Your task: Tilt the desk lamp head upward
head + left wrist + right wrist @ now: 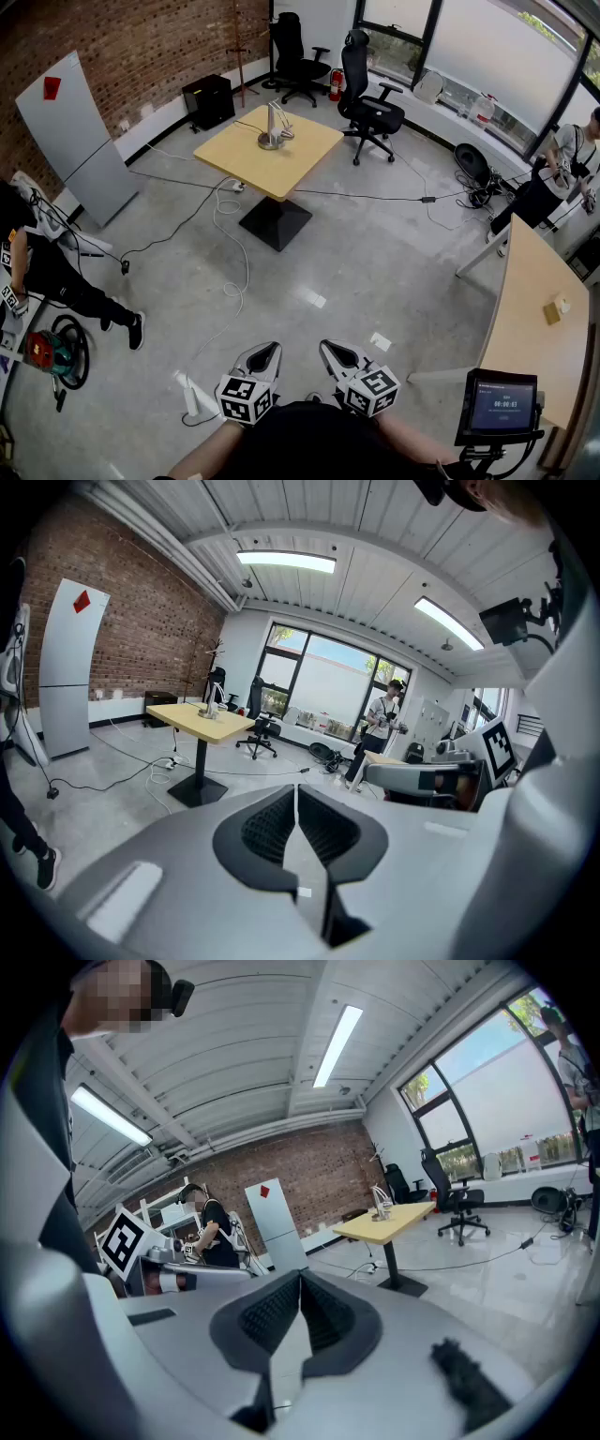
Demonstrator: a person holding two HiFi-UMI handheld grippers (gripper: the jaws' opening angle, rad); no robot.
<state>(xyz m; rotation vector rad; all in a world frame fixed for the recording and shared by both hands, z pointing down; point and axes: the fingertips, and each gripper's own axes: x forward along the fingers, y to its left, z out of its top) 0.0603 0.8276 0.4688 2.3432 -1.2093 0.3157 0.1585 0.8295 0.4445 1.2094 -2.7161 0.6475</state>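
ribbed left tongs (296, 794), square wooden table (292, 161)

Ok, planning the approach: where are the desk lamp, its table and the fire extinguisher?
desk lamp (273, 122), head view, on its stem.
table (302, 156), head view, bare wooden top.
fire extinguisher (336, 85), head view, red body.

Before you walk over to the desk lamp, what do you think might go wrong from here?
Loose cables lie on the floor between the person and the table; walking over, a foot might catch one.
The left gripper and right gripper are both shut and empty, far from the desk lamp; they must open before taking its head.
The slim lamp stands on a round base; pushing its head up unbraced might tip it.
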